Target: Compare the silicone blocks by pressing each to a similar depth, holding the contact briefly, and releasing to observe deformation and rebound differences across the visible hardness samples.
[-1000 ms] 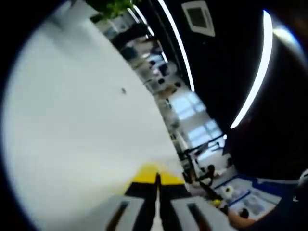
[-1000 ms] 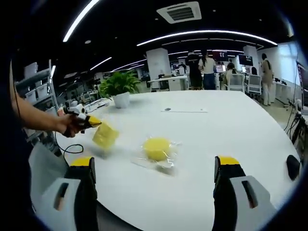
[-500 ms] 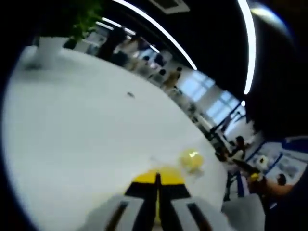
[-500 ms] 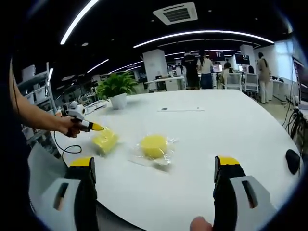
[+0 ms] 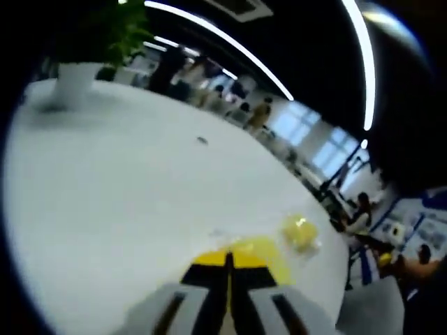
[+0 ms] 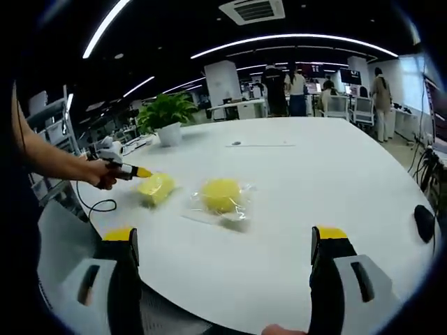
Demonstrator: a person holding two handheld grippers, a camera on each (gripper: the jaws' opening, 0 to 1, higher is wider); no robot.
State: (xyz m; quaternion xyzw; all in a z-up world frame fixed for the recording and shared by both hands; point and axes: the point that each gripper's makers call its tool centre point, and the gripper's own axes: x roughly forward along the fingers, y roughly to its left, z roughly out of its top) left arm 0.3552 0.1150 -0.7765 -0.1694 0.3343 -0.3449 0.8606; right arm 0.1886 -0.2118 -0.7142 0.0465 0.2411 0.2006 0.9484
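Where the white surface (image 6: 293, 181) spread out ahead of the right claw (image 6: 227, 241), two yellow silicone pieces lay on it, well beyond the claw's tips and left of its centre line. The squarish silicone block (image 6: 156, 188) lay bare on the surface, farther left, and the rounder silicone block (image 6: 221, 195) sat just beside it on a clear plastic wrapper (image 6: 209, 215). The left claw (image 6: 142, 172), seen in the right gripper view, came in from the left with its yellow tips at the upper edge of the squarish block, held by a hand (image 6: 102, 174); whether it was pressing in could not be told. In the left gripper view, the left claw's jaws were together with no gap between them, and the squarish block (image 5: 260, 249) showed as a blurred yellow patch just past the tips, with the rounder block (image 5: 300, 232) farther off to the right. The right claw's jaws stood wide apart, holding nothing. A potted plant (image 6: 166, 115) stood far beyond the blocks, and a dark object (image 6: 424, 222) lay at the surface's right edge.
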